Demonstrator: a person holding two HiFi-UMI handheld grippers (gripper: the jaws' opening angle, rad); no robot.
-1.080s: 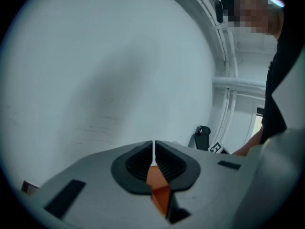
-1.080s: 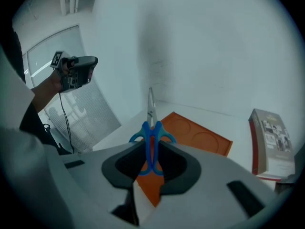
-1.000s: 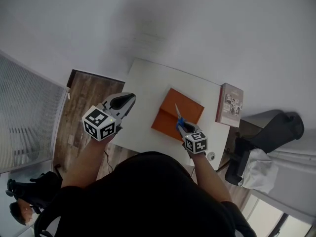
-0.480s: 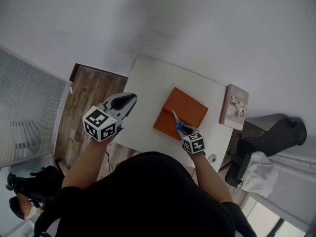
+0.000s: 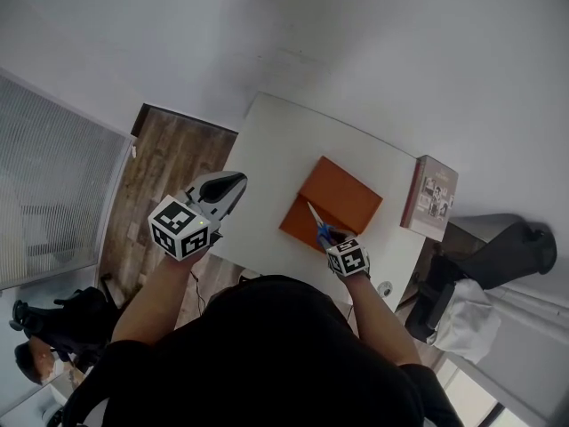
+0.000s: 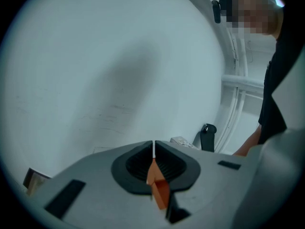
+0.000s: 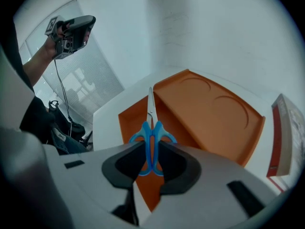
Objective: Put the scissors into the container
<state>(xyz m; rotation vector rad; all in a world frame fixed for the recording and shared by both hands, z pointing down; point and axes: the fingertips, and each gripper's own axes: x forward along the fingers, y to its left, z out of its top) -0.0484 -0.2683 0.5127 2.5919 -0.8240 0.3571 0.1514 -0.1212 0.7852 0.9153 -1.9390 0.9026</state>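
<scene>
The fingers of the right gripper (image 7: 152,149) squeeze the blue scissors (image 7: 151,128) above the orange container (image 5: 342,194). The left gripper (image 6: 153,151) has its fingers pressed together, empty.

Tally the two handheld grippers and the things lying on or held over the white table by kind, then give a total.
Scissors, blue-handled: 1
Orange container: 1
Book: 1
Grippers: 2, the left gripper shut and empty, the right gripper shut on the scissors
Total: 5
</scene>
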